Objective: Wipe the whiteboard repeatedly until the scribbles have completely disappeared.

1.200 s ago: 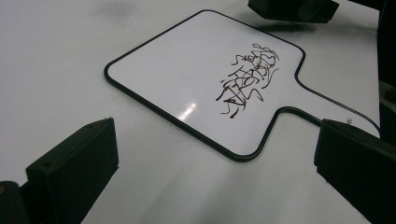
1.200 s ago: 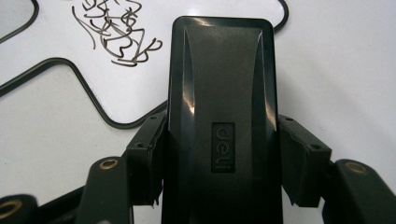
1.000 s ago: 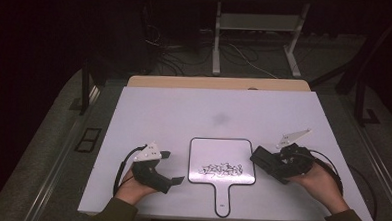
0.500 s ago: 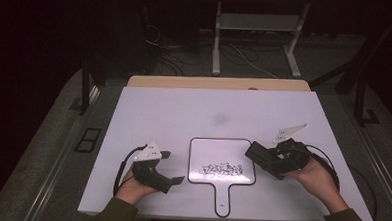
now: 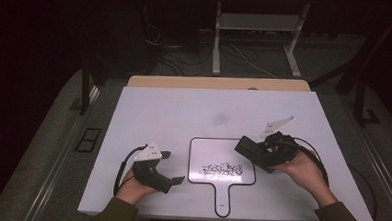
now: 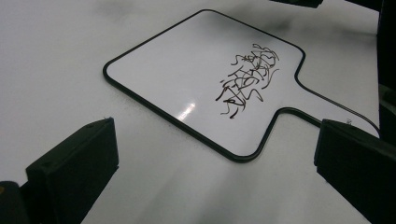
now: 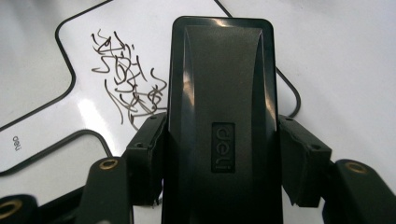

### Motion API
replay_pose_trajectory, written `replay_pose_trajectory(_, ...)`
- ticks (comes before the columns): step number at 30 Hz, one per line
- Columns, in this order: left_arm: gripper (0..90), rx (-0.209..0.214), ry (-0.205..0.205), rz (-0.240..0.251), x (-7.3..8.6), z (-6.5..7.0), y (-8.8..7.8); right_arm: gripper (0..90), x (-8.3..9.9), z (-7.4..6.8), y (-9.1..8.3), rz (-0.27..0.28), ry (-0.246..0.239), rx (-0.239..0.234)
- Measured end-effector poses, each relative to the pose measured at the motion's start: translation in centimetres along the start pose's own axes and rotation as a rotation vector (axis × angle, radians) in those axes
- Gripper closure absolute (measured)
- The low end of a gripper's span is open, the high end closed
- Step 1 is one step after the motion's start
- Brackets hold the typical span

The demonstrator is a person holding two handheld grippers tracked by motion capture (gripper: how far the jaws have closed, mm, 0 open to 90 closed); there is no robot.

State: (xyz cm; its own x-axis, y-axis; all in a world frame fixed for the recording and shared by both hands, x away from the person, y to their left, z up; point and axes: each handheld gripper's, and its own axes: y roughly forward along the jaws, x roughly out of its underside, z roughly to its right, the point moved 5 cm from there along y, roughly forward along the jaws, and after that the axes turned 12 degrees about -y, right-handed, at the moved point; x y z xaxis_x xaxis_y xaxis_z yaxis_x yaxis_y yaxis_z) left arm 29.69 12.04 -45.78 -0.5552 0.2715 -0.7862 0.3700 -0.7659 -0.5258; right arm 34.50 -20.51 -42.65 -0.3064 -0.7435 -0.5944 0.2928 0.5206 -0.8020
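surface: white table (image 5: pixel 149 113) | on it: small whiteboard (image 5: pixel 207 151) (scribbled, handle toward person)

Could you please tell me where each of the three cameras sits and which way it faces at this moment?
High view: fixed above the person's side, looking forward and down on the table; both forearms, the left gripper and the right gripper show.
Left gripper view: rides the left gripper, looking between its wide-apart jaws at the small whiteboard.
Right gripper view: rides the right gripper, looking along its jaws clamped on the black eraser, above the whiteboard.
Shared: all three show the whiteboard and its scribble.
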Motion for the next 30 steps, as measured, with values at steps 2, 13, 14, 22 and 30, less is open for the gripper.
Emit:
replay_pose_trajectory(2, 0.0, -0.001, -0.001, 0.000, 0.0, 0.0, 0.0, 38.7, -0.3, 0.0, 0.3, -0.005, 0.001, -0.001)
replay_pose_trajectory(13, 0.0, -0.004, 0.002, 0.004, 0.0, 0.0, 0.0, 38.7, -1.8, -0.3, 1.9, -0.024, -0.034, -0.016)
replay_pose_trajectory(14, 0.0, -0.004, 0.000, 0.004, 0.0, 0.0, 0.0, 38.7, -1.9, -0.3, 2.1, -0.026, -0.036, -0.017)
replay_pose_trajectory(22, 0.0, -0.002, 0.000, 0.004, 0.0, 0.0, 0.0, 38.6, -2.5, -0.5, 3.5, -0.040, -0.058, -0.027)
replay_pose_trajectory(30, 0.0, 0.000, 0.003, 0.002, 0.0, 0.0, 0.0, 38.6, -2.5, -0.9, 4.5, -0.062, -0.082, -0.027)
